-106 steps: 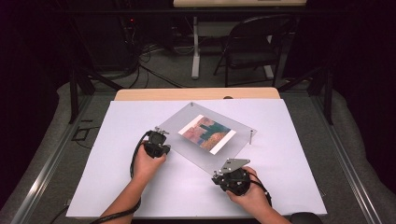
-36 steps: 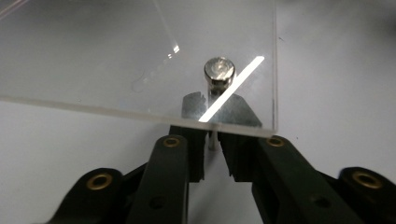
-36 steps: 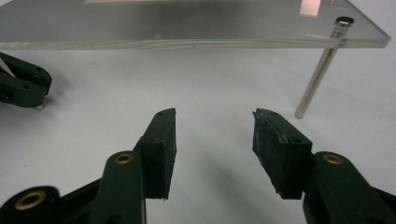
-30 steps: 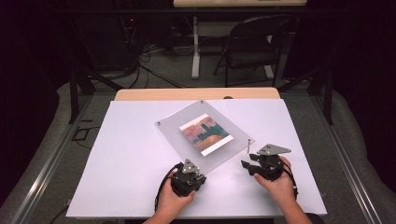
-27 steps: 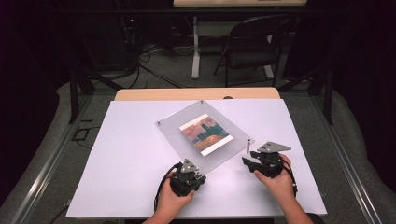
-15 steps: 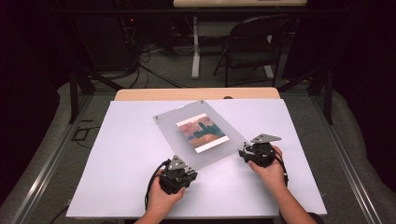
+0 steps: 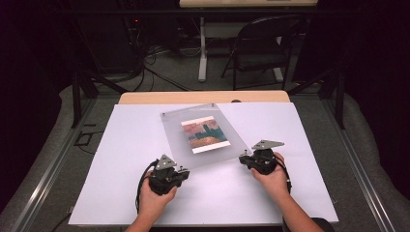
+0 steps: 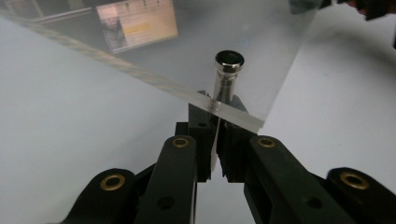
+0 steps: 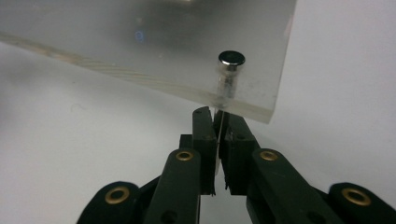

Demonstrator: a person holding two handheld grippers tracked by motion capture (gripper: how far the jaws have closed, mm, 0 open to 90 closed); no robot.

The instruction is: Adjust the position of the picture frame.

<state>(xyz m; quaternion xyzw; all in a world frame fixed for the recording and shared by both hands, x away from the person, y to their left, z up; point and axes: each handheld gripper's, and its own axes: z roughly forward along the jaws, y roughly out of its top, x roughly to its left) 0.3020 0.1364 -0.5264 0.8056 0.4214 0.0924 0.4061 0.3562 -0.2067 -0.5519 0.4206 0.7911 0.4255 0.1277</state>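
Acrylic frame [image 7: 203, 135] blocks table centre; white tabletop [image 7: 121, 145] free left, right, near edge.

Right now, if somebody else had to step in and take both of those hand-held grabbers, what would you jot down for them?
Left gripper: shut on the near left corner of the clear acrylic picture frame, just below its metal corner peg.
Right gripper: jaws have just been closing, now shut on the near right corner under its own peg.
Frame: on the white table, near edge raised, colourful print inside.
Done: both near corners gripped.
Left: probably lifting or shifting the frame; keep both hands level, or it may twist.
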